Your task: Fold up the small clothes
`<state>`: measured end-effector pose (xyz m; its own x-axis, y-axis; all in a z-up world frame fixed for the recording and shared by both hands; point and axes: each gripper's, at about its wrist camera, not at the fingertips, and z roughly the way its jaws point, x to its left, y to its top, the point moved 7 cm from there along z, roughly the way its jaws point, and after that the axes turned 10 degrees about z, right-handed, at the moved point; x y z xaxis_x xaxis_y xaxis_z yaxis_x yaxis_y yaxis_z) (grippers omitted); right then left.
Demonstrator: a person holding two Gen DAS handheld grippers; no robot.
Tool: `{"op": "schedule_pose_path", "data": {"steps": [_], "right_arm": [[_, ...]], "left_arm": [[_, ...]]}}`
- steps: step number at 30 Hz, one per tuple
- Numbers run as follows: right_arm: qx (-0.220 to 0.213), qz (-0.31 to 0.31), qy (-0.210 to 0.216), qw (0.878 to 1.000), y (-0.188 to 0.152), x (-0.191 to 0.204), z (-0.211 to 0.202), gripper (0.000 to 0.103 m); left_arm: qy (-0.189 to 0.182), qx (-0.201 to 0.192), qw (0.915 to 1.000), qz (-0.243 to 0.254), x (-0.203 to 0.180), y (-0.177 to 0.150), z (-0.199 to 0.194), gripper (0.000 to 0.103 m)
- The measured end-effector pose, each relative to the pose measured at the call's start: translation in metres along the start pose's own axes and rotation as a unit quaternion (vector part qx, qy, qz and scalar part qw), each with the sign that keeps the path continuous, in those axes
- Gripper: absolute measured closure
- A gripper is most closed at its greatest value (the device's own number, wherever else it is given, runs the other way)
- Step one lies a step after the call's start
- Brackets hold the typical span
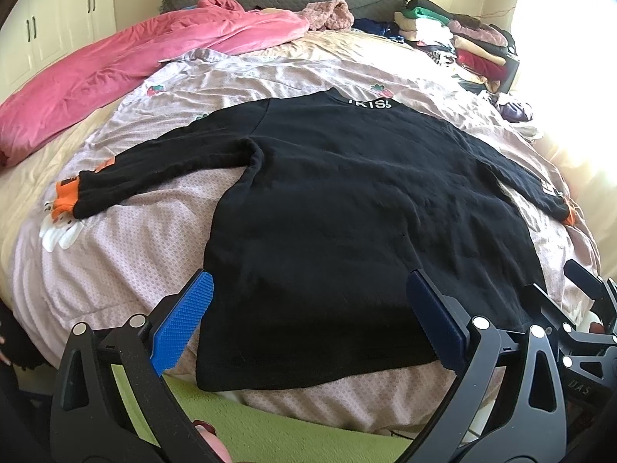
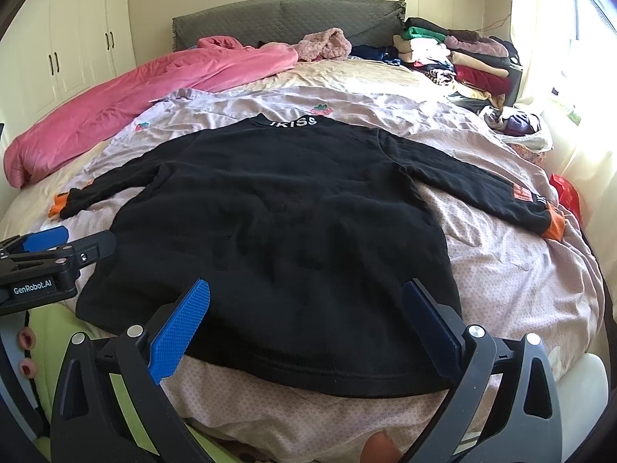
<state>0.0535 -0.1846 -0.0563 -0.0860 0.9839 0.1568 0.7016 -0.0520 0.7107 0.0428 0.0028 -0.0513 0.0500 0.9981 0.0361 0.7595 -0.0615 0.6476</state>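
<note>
The bed (image 1: 127,231) carries my black sweater (image 1: 347,212) spread flat, collar away from me, both sleeves out sideways, hem nearest me. My left gripper (image 1: 308,320) and right gripper (image 2: 306,326) hang over that hem, jaws wide apart, holding nothing. My worry — the thick knit may bunch if I pinch one layer only, and the quilt beneath could get pinched in with it.

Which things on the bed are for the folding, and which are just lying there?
For the folding: black sweater, left gripper, right gripper.

Just lying about: pink blanket, stacked clothes, grey headboard, red bag.
</note>
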Motion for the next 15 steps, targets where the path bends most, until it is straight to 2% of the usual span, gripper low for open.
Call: {"op": "schedule_pose_path", "data": {"steps": [8,15], "right_arm": [[-0.007,0.010,-0.006,1.000,0.010,-0.010,0.004,0.004],[-0.019,0.021,-0.010,1.000,0.033,-0.022,0.010,0.004]], "left_arm": [[-0.005,0.004,1.0000,-0.002,0.003,0.007,0.005,0.009],[-0.010,0.004,0.9999,-0.010,0.010,0.016,0.009,0.009]]}}
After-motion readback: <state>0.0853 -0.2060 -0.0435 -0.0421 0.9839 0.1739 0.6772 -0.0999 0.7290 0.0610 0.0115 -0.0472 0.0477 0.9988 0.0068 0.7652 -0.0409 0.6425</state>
